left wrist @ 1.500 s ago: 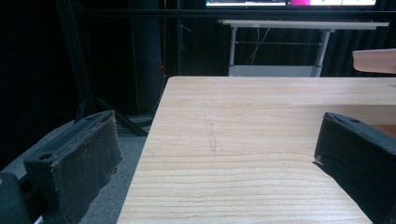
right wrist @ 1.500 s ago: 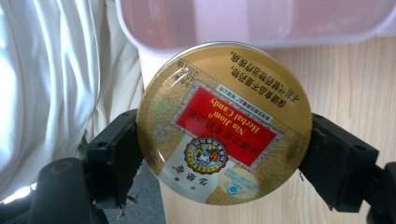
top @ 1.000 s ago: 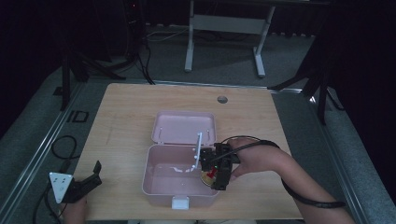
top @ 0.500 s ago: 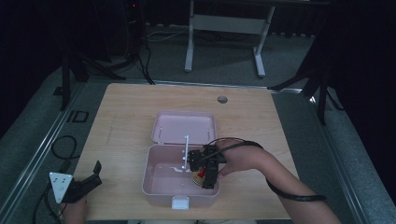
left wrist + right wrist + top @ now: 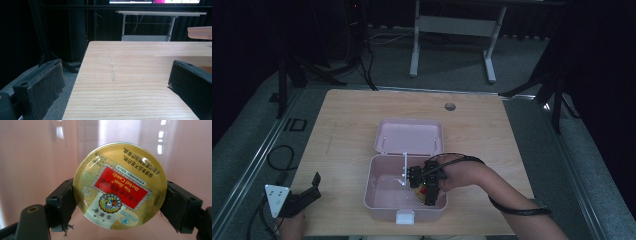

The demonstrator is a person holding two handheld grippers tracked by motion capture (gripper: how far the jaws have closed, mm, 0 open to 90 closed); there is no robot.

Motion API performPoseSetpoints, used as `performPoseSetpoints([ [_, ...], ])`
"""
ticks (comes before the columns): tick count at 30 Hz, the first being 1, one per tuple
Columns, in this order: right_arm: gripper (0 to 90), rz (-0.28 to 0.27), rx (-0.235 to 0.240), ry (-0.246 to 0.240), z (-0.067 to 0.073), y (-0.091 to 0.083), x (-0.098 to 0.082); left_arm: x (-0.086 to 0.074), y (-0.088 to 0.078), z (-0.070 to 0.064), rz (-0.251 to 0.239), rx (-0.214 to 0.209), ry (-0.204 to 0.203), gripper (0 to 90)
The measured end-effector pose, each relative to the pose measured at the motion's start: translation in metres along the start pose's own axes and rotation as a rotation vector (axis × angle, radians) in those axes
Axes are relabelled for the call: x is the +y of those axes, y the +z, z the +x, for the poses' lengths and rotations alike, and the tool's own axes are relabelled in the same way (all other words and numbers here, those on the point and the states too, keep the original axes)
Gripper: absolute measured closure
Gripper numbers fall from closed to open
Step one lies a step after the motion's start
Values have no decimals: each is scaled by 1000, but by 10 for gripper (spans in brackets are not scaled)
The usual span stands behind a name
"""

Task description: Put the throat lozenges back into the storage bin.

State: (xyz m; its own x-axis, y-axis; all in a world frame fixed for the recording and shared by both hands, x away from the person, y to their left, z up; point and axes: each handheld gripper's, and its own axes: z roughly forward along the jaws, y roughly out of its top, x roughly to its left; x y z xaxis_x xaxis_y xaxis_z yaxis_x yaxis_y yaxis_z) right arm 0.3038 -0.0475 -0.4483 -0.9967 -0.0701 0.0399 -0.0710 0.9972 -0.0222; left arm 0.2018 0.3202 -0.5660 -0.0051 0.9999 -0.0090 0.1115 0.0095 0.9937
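Observation:
A pink plastic box [image 5: 377, 197] stands open at the table's near middle, its lid [image 5: 409, 136] laid back behind it. My right gripper [image 5: 424, 189] reaches down inside the box, shut on a round gold candy tin [image 5: 119, 185] with a red label. Both jaws press the tin's sides, close over the pink floor [image 5: 35, 157]. A white divider [image 5: 404, 167] stands inside the box just left of the gripper. My left gripper [image 5: 309, 192] rests at the table's near left corner, open, with only bare wood [image 5: 140, 75] between its fingers [image 5: 41, 85].
The wooden table [image 5: 347, 125] has a round cable hole [image 5: 450, 106] at its far right. A white latch [image 5: 405, 217] sticks out from the box's near wall. Beyond the table stand a desk frame [image 5: 452, 30] and dark stands. Cables lie on the floor at left [image 5: 279, 157].
My right gripper has moved left and down into the pink box with the tin. The left gripper has stayed where it was.

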Motion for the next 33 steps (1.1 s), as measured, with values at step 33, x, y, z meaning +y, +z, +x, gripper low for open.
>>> performPoseSetpoints([
  [33, 187, 133, 65, 13, -6, 45, 10, 0, 0, 0, 2, -1, 3, 6],
])
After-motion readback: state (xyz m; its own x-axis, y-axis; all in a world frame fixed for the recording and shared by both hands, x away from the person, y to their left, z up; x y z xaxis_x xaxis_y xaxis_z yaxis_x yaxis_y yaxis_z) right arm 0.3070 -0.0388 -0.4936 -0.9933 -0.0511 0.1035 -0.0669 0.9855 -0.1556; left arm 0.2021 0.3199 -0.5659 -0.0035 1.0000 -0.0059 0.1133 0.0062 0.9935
